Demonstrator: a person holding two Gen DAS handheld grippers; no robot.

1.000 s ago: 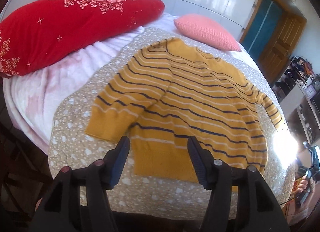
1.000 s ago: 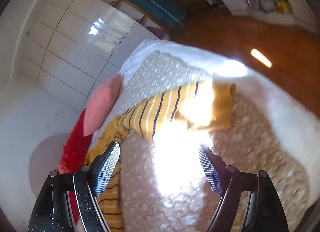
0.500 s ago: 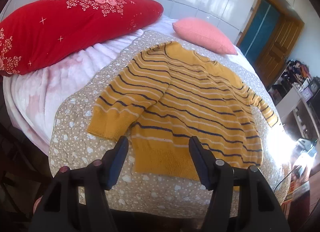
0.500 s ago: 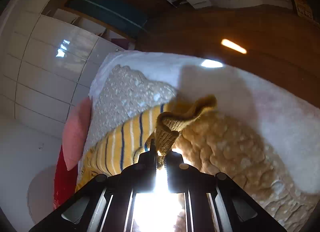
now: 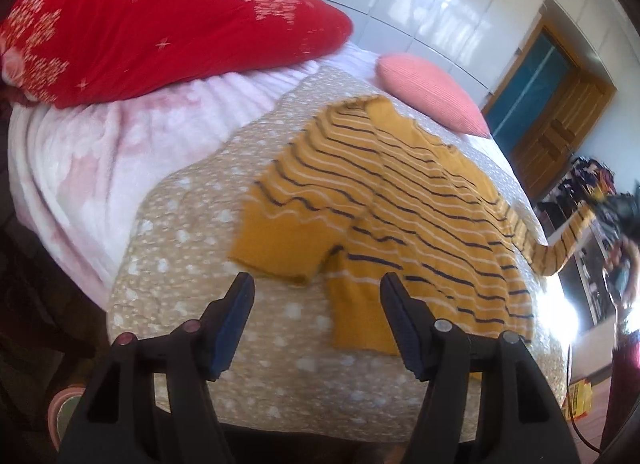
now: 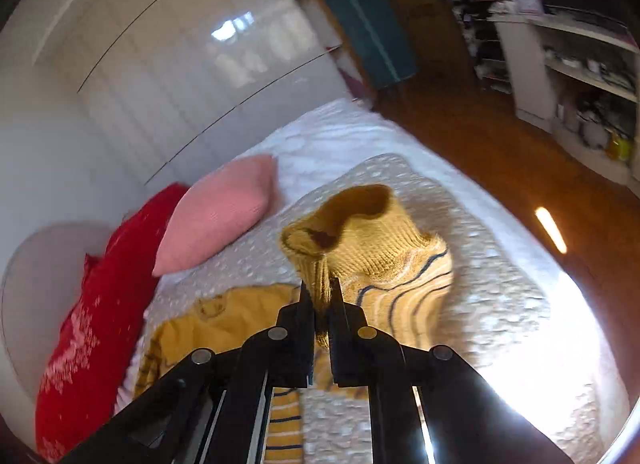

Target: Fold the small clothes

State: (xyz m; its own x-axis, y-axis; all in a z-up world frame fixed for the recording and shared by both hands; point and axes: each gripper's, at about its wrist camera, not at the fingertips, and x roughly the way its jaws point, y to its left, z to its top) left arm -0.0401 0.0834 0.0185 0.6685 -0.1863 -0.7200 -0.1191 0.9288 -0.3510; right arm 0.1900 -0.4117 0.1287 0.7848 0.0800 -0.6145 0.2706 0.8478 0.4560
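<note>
Right wrist view first: the right gripper (image 6: 322,296) is clenched on the ribbed cuff (image 6: 352,240) of the yellow striped sweater (image 5: 404,216), and that cuff stands open-mouthed above the fingertips, lifted clear of the beige dotted quilt (image 5: 188,248). Beyond the cuff, toward the white wardrobe (image 6: 192,56), sit the pink cushion (image 6: 220,212) and the red pillow (image 6: 100,312) side by side.

Over to the left wrist view: the left gripper (image 5: 316,304) hangs released, jaws wide apart, just short of the sweater's hem and touching no cloth. The sweater lies spread on the quilt, its near sleeve folded across the body with the plain yellow cuff end just ahead of the left finger (image 5: 236,316). Its far sleeve (image 5: 564,244) rises off the sweater's right edge, pulled up into the air toward the shelves. The red pillow rests on the pink blanket (image 5: 92,152) well left of the sweater; the pink cushion sits just past its collar.
</note>
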